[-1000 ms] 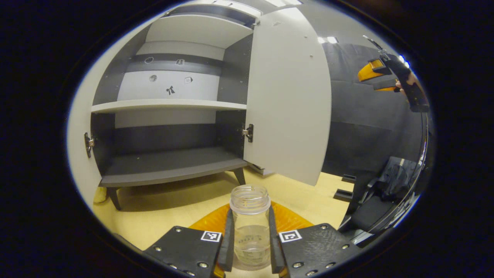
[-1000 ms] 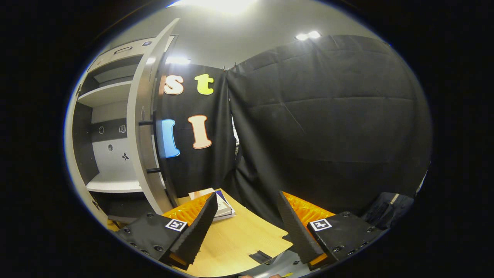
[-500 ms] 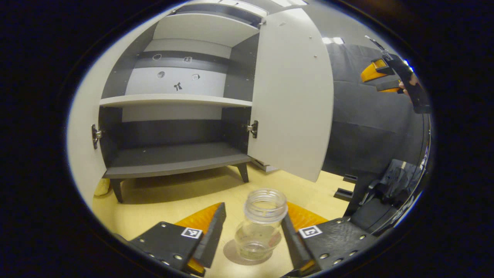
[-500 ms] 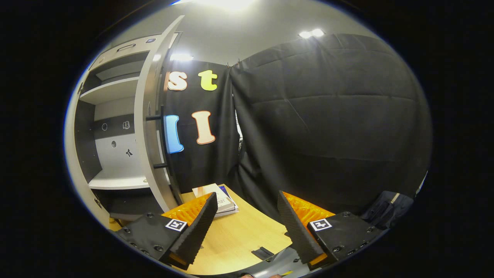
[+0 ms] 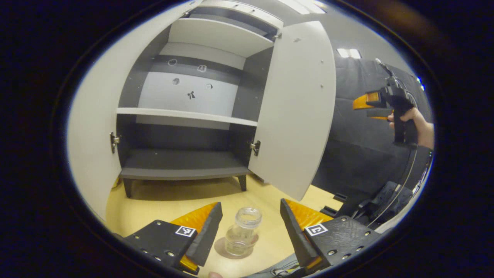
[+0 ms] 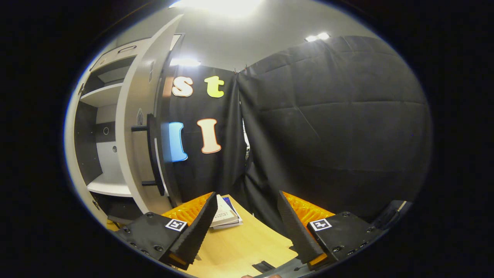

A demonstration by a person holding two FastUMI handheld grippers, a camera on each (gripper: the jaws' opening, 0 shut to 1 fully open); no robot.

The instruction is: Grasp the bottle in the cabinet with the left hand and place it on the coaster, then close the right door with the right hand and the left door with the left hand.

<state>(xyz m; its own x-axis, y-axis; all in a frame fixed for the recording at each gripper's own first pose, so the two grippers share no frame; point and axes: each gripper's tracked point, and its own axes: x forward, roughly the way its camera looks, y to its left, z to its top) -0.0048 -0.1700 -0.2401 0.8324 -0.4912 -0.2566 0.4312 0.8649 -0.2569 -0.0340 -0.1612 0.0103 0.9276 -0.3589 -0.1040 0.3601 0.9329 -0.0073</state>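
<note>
A pale wooden bench (image 5: 162, 200) carries a grey two-door cabinet (image 5: 185, 154), both doors open. The left gripper (image 5: 251, 235) hangs with fingers spread wide, apart from the one clear lidless plastic bottle (image 5: 243, 236) standing on one round grey coaster (image 5: 227, 251) near the bench's front edge. The right gripper (image 6: 247, 227), also spread and holding nothing, faces the right door (image 6: 135, 135) and its black bar handle (image 6: 152, 154). A careless left-hand sweep could topple the bottle; one stack of books (image 6: 225, 216) lies near the door's swing.
</note>
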